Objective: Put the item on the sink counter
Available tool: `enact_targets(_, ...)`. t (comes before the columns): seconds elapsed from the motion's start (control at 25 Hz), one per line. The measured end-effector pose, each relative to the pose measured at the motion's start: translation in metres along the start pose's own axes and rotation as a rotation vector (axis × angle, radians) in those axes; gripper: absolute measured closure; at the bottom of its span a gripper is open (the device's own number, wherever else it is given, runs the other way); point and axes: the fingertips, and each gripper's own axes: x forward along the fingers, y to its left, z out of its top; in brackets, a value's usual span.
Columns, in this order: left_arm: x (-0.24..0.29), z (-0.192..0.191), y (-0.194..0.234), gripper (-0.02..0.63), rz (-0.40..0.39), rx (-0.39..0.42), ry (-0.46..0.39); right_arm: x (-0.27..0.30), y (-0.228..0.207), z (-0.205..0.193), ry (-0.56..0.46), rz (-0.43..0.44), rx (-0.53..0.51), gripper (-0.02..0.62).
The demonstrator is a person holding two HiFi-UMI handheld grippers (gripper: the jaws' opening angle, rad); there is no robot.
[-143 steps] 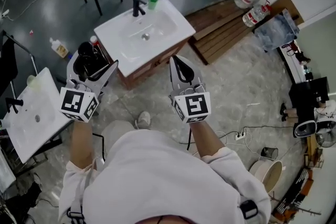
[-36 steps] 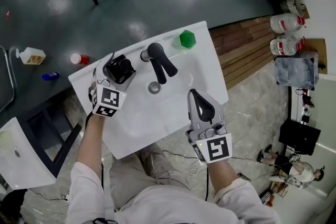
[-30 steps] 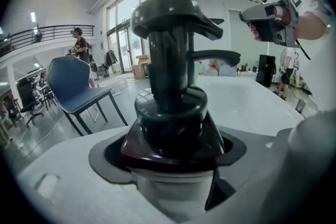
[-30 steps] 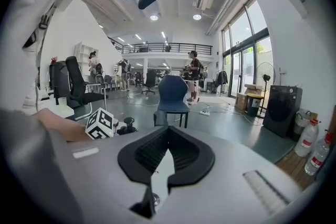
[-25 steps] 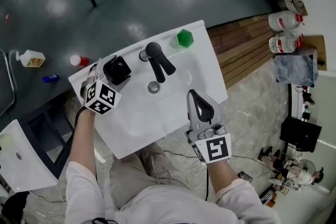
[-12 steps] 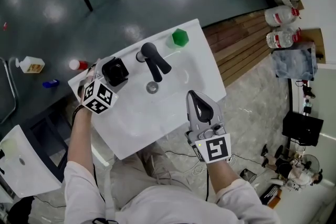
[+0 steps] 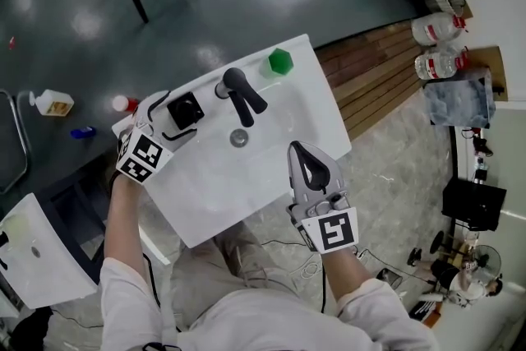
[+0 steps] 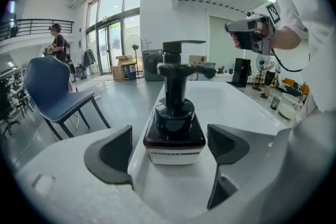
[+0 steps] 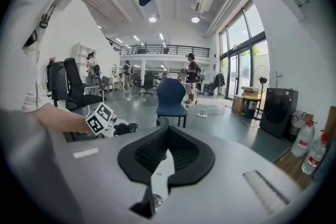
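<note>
One pump bottle (image 7: 184, 108), one green cup (image 7: 279, 62), one faucet (image 7: 238, 91).

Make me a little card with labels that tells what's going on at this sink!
Place: white sink with a counter round its basin
Bottle: black pump bottle, upright on the counter, left of the faucet
Left gripper: jaws opening, bottle between them, pads not touching it
Right gripper: shut, empty, over the sink's front edge
Green cup: at the back, right of the faucet
</note>
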Motion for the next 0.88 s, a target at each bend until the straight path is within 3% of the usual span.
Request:
enact_targets(0.4,-0.062,0.046,-0.002,0.175,0.046,-0.191,-0.171,-0.013,0.01,0.037,-0.061,0.009,-0.002,0.592)
enact_targets(0.56,-0.095,0.075,0.0,0.229,0.091,-0.223,-0.246,-0.021,0.015,0.056,-0.087,0.013,0.001,0.592)
enact_targets(0.68,-0.124,0.102,0.0,0.317,0.135,-0.239,-0.308,-0.029,0.018,0.072,-0.106,0.016,0.001,0.592)
enact_targets(0.88,-0.173,0.147,-0.005,0.41,0.188,-0.247,-0.408,-0.04,0.029,0.098,-0.133,0.029,-0.001,0.592)
